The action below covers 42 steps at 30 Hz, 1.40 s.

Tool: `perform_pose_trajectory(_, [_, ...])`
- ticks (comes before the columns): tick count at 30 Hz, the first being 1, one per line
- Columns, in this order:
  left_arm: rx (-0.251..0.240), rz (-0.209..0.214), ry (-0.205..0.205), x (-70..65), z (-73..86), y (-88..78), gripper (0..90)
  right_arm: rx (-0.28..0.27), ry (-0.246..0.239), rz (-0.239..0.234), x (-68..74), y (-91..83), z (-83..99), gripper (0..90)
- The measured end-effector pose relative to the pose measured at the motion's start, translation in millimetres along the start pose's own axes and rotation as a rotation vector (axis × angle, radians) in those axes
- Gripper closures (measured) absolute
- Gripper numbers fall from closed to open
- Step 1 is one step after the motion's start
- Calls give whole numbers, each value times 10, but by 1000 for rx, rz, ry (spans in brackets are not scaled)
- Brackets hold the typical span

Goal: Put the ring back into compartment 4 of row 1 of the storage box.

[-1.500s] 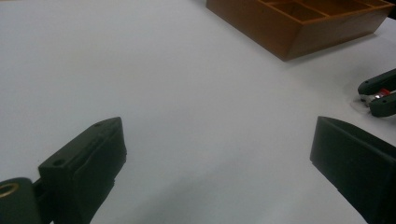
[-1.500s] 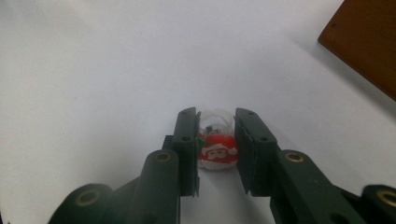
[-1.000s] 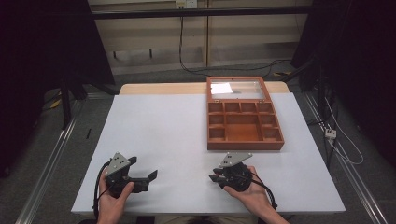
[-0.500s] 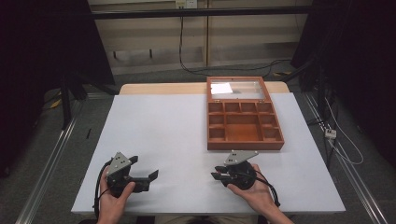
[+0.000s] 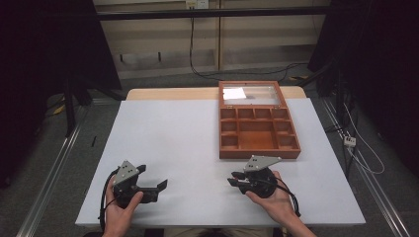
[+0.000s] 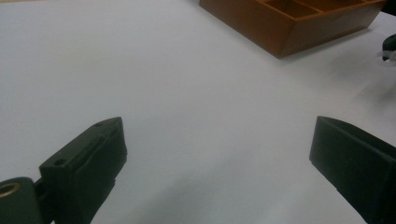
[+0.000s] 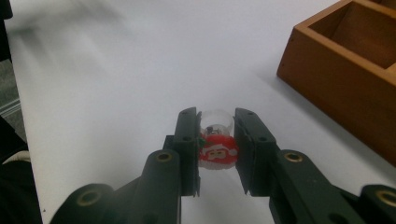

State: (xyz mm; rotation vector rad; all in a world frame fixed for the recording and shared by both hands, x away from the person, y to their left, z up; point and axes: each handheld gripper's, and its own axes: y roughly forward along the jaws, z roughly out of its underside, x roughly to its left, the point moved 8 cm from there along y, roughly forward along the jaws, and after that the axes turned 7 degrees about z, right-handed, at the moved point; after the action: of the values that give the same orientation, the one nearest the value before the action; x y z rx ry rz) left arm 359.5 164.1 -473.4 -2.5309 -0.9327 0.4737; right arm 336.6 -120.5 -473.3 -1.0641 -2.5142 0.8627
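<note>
In the right gripper view, my right gripper [image 7: 216, 114] is shut on a small clear capsule with a red Santa face [image 7: 217, 150], low over the white table. From above, that gripper [image 5: 234, 178] sits near the front edge with its jaws pointing left, just in front of the wooden box [image 5: 259, 154]. My left gripper [image 5: 152, 177] rests at the front left with its jaws wide apart. Between them, in its own view [image 6: 217, 135], lies bare table and nothing else.
The brown wooden box [image 7: 345, 74] has several empty compartments, and its glass lid [image 5: 249, 94] lies open behind it. One box corner [image 6: 280, 23] shows far ahead of the left gripper. The white table [image 5: 178, 133] ends just behind both hands.
The right gripper has shifted slightly to the right and away from the person, still shut on the capsule. The left gripper has stayed put.
</note>
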Motion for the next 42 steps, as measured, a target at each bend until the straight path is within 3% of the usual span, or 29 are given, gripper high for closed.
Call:
perform_pose_trajectory(22, [-12,-3,-7,27,-2,-28,37,-66,37,57,-353,-227,-228,719])
perform_pose_trajectory(42, [-16,6,-17,36,-5,-34,37,-112,72,127,-811,-418,-421,721])
